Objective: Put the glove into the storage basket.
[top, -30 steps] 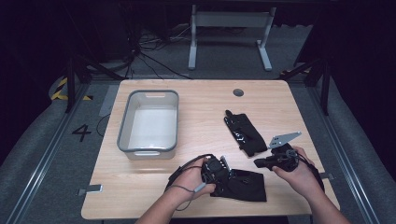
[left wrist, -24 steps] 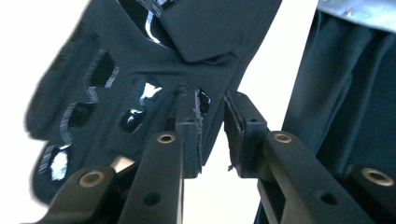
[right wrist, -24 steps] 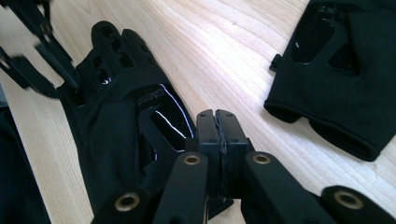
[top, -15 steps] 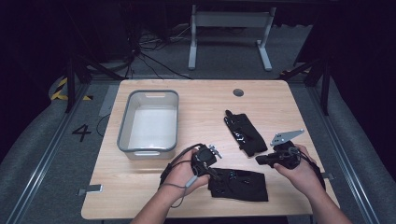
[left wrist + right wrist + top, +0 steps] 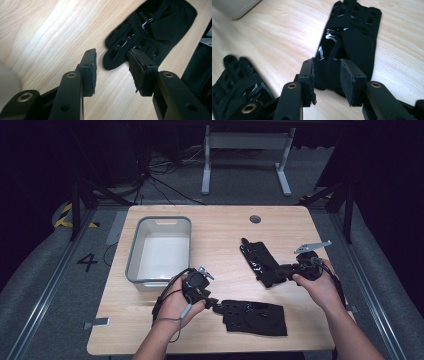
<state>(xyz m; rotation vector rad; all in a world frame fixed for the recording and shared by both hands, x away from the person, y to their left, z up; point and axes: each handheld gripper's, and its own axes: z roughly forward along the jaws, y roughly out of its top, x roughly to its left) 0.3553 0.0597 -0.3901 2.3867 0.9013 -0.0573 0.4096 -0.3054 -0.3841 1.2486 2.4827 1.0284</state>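
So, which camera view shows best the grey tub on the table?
The high view: the whole grey tub shows there from above, with nothing inside. The right gripper view catches one corner at its top left; the left gripper view shows a blurred pale edge that may be it.

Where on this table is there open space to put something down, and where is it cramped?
The table is bare along its far edge behind the grey bin, around the round hole, and between the bin and the far glove. The near edge is crowded: the left gripper at the near glove, the right gripper at the far glove.
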